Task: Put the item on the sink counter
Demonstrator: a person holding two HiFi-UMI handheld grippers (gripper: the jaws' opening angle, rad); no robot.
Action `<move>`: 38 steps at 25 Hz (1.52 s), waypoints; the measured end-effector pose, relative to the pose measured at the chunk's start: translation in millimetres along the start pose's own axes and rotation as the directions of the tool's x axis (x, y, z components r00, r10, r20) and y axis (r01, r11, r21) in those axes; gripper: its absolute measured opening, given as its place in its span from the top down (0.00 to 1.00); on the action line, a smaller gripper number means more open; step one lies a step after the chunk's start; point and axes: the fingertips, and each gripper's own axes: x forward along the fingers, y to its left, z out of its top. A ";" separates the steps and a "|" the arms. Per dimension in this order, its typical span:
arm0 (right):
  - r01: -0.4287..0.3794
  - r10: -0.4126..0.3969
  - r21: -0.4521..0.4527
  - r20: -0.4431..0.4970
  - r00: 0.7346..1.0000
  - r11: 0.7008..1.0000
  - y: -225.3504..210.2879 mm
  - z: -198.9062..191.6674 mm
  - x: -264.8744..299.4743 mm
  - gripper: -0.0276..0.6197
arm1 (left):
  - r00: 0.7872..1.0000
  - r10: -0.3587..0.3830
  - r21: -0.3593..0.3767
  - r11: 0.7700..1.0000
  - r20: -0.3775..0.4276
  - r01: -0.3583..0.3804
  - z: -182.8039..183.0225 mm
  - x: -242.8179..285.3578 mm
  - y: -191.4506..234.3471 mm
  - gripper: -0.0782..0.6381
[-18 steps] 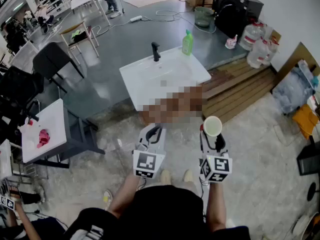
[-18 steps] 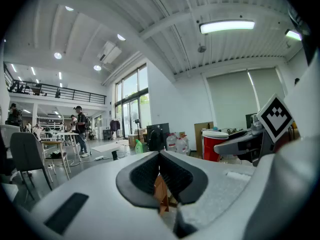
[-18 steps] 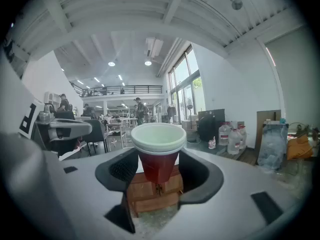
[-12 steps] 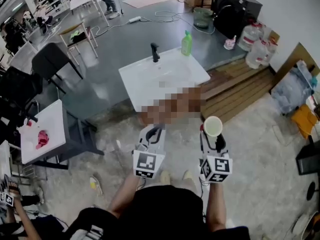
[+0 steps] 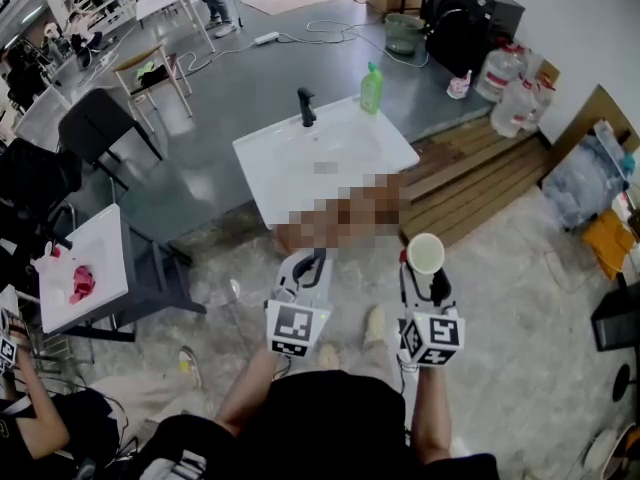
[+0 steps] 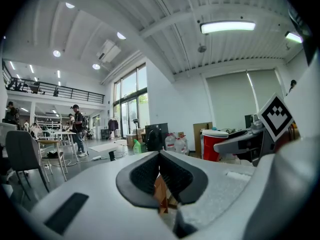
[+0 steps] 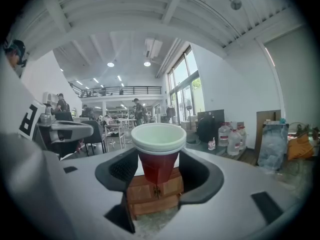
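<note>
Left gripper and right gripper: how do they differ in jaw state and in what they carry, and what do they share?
The right gripper grips an upright red cup; the left gripper holds nothing. The right gripper's jaws stand wide on the cup; the left gripper's are closed together. Both point roughly level toward the sink.

Open floor [image 5: 232, 250] ahead to sink counter [image 5: 265, 173], faucet [image 5: 306, 106] and green bottle [image 5: 371, 88] along far edge

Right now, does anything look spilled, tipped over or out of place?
Nothing stands out. The red cup sits upright in the right gripper, and the green bottle stands upright on the sink counter.
</note>
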 end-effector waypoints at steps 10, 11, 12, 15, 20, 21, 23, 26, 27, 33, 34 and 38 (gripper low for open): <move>-0.040 0.040 0.002 -0.003 0.999 0.999 -37.0 4.9 70.1 0.56 | 0.999 0.032 -0.002 0.999 -0.015 -0.032 0.3 69.9 16.6 0.89; -0.047 0.047 0.004 0.000 0.999 0.999 -41.4 6.8 79.6 0.56 | 0.999 0.037 -0.005 0.999 -0.017 -0.037 1.4 79.2 19.5 0.89; -0.054 0.054 0.005 0.001 0.999 0.999 -47.2 9.2 87.5 0.56 | 0.999 0.043 -0.007 0.999 -0.019 -0.043 3.4 88.7 20.4 0.89; -0.076 0.076 0.004 -0.006 0.997 0.997 -65.2 14.7 108.9 0.56 | 0.998 0.057 -0.008 0.998 -0.026 -0.057 8.3 117.3 19.8 0.89; -0.105 0.105 0.002 -0.012 0.994 0.995 -81.8 22.5 147.3 0.56 | 0.996 0.073 -0.019 0.997 -0.042 -0.074 6.5 157.8 27.8 0.89; -0.109 0.109 0.002 -0.019 0.994 0.994 -85.7 22.4 153.6 0.56 | 0.996 0.078 -0.022 0.997 -0.046 -0.079 6.8 164.3 28.8 0.89; -0.118 0.118 0.001 -0.034 0.992 0.993 -94.0 23.0 164.6 0.56 | 0.995 0.088 -0.027 0.996 -0.053 -0.090 7.1 176.7 29.6 0.89; -0.136 0.136 -0.001 -0.038 0.990 0.991 -106.6 24.8 181.2 0.56 | 0.992 0.104 -0.031 0.994 -0.064 -0.107 6.5 194.3 29.4 0.89; -0.144 0.144 0.000 -0.037 0.989 0.990 -109.8 25.9 186.3 0.56 | 0.992 0.110 -0.032 0.993 -0.067 -0.113 6.5 199.3 29.6 0.89; -0.191 0.191 0.000 -0.041 0.981 0.982 -126.1 24.5 213.4 0.56 | 0.986 0.144 -0.036 0.988 -0.080 -0.148 4.3 226.3 30.3 0.89; -0.197 0.197 0.000 -0.043 0.979 0.980 -128.9 24.1 217.4 0.56 | 0.985 0.150 -0.037 0.988 -0.081 -0.153 3.8 230.4 30.0 0.89; -0.224 0.224 0.000 -0.042 0.974 0.974 -136.6 25.6 231.5 0.56 | 0.981 0.172 -0.037 0.984 -0.085 -0.175 3.7 244.0 29.9 0.89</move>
